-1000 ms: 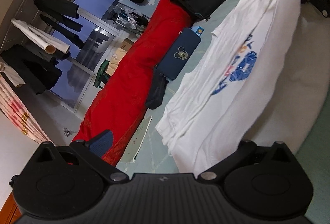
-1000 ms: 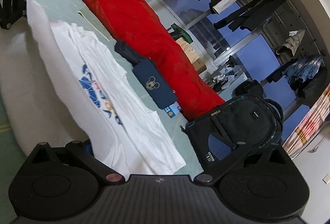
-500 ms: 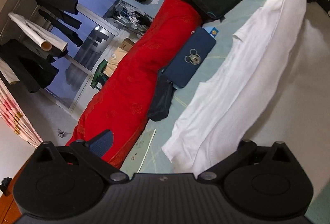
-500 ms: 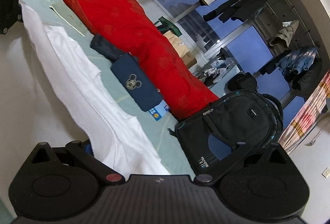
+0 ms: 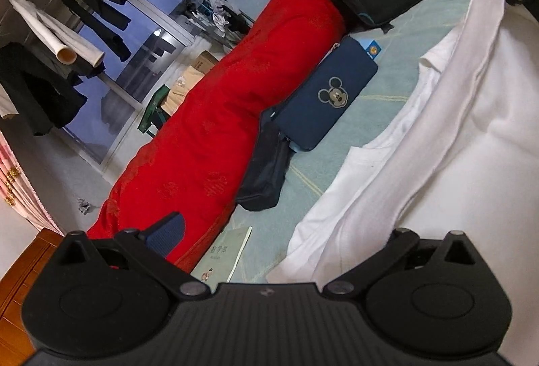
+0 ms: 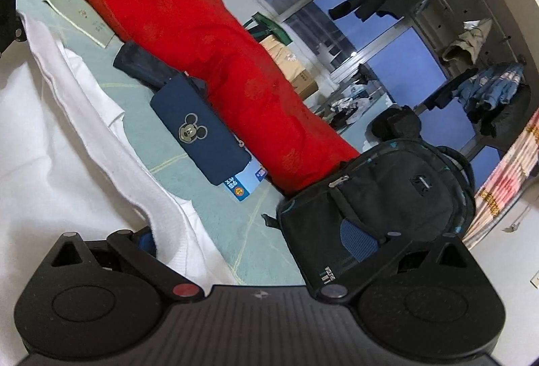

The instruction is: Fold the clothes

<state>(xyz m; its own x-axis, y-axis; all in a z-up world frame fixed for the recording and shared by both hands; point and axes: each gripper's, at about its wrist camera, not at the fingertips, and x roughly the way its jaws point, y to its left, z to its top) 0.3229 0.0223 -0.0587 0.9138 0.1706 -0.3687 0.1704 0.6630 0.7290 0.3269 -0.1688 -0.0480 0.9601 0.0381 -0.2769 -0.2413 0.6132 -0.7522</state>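
Your left gripper (image 5: 279, 231) sits wide apart, the white T-shirt (image 5: 438, 137) draped over its right finger only; whether it pinches cloth, you cannot tell. Your right gripper (image 6: 269, 238) mirrors it, the hem bunched over its left finger (image 6: 146, 239), grip equally unclear. The shirt's folded edge runs lengthwise between both tools, parallel to the red bolster (image 5: 209, 137). It lies on the pale green bed mat (image 5: 380, 96), beside the navy Mickey pouch (image 5: 325, 100). Both hands seem equally near, so the fold likely travels crosswise, toward the bolster.
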